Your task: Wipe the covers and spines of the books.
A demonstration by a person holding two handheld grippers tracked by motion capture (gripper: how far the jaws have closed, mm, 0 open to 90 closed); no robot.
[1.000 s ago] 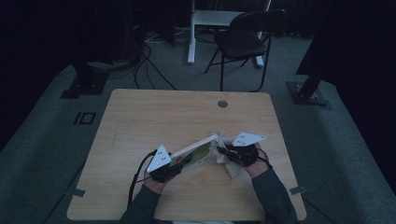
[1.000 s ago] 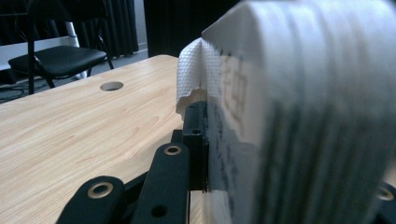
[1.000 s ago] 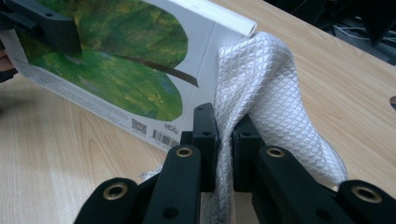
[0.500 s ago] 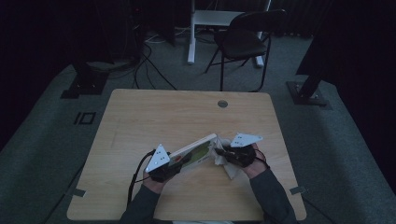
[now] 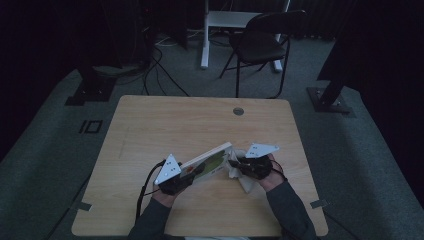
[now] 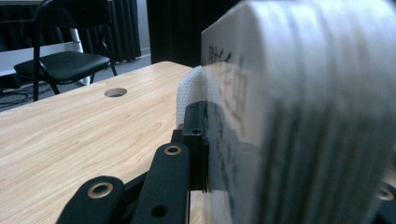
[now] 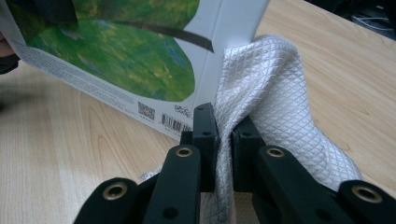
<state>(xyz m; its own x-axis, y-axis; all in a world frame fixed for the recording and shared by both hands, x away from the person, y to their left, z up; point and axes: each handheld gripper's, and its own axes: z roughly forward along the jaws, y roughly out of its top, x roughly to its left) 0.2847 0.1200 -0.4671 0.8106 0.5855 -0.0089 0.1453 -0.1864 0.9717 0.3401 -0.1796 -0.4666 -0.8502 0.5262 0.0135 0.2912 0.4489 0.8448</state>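
Lying tilted near the front middle of the wooden table (image 5: 150,130), the flat box (image 5: 210,161) has its long side running from near-left to far-right, its far-right end raised off the wood. Its face carries a green picture, with small print, a barcode and a square code along the white border, as the right gripper view shows. The left gripper (image 5: 186,176) is clamped on the near-left end of the box; in the left gripper view one black jaw presses flat against the printed side, and the box looms large and blurred beside it. At the box's far-right end a white quilted cloth (image 7: 275,93) touches the box edge and hangs down to the table. The right gripper (image 7: 224,135) is clenched on a fold of that cloth, the fabric pinched between its two jaws and bunched out beyond and to the right of them. From above, both hands come in from the near edge, left hand (image 5: 165,192) and right hand (image 5: 270,177) close together either side of the box. Farther off, a round hole (image 5: 238,111) sits near the far edge of the table, and a black folding chair (image 5: 262,42) stands on the grey floor beyond.
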